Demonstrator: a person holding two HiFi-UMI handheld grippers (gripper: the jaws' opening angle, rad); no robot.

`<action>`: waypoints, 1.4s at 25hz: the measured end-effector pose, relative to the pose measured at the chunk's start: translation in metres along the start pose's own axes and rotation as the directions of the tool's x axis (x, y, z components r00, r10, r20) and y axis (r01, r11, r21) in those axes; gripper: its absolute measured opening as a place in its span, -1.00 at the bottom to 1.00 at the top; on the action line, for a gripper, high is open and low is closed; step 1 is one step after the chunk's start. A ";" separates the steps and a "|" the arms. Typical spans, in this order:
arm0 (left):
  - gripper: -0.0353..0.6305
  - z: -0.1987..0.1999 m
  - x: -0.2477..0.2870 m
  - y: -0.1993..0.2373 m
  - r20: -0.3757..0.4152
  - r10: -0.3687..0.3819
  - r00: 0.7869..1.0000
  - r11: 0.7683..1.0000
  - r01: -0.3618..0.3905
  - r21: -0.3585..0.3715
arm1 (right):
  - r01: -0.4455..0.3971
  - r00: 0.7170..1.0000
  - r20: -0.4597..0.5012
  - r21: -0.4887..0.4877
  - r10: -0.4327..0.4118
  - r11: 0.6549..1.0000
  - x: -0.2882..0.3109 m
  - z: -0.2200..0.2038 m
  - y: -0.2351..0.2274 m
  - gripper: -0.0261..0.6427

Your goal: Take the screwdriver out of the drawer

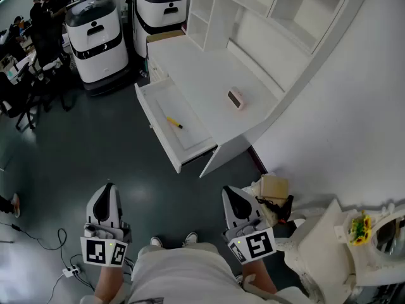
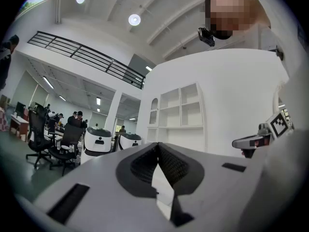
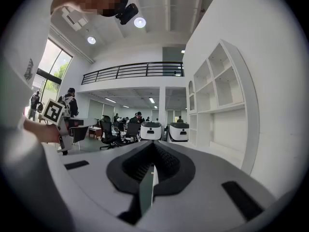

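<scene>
Head view: the yellow-handled screwdriver [image 1: 174, 123] lies in the open drawer [image 1: 190, 135] of the white counter [image 1: 202, 68], upper centre, while the left tool [image 1: 108, 189] and right tool [image 1: 230, 192] sit low in frame, well apart from it. Left gripper view: left tool clenched, nothing between its jaws. Right gripper view: right tool likewise clenched and empty.

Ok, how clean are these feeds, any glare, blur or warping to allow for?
Head view: sharp, evenly lit, the yellow screwdriver plain in the open drawer. Left gripper view: heavy fisheye, dark corners, ceiling lamps flare. Right gripper view: same warp, the left window washed out.
</scene>
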State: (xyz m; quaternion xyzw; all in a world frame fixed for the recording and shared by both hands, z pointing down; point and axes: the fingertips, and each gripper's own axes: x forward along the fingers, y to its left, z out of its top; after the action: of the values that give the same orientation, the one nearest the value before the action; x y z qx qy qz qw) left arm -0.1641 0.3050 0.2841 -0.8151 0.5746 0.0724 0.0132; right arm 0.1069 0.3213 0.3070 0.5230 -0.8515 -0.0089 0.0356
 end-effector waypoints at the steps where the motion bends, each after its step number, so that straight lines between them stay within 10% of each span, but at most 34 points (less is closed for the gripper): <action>1: -0.85 0.001 -0.001 -0.001 -0.003 0.003 1.000 1.000 -0.003 0.001 | -0.006 1.000 0.002 0.001 0.006 1.000 -0.001 0.001 0.000 -0.89; 15: -0.85 -0.011 -0.010 -0.014 -0.033 0.030 0.999 0.999 -0.030 -0.015 | -0.097 0.995 -0.009 0.035 0.097 0.995 -0.006 -0.009 0.006 -0.89; 24: -0.85 -0.021 -0.007 -0.028 -0.046 0.073 0.996 0.997 -0.074 -0.013 | -0.180 0.982 -0.055 0.014 0.180 0.984 0.004 -0.029 -0.020 0.12; 35: -0.85 -0.063 0.025 -0.001 -0.116 0.127 0.985 0.989 -0.134 -0.058 | -0.232 0.963 -0.142 -0.008 0.228 0.973 0.066 -0.067 -0.032 0.20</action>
State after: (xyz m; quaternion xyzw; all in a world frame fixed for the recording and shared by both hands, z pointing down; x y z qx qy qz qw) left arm -0.1480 0.2750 0.3433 -0.7784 0.6240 0.0459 -0.0506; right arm 0.1104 0.2495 0.3752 0.4195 -0.9017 0.0215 0.1024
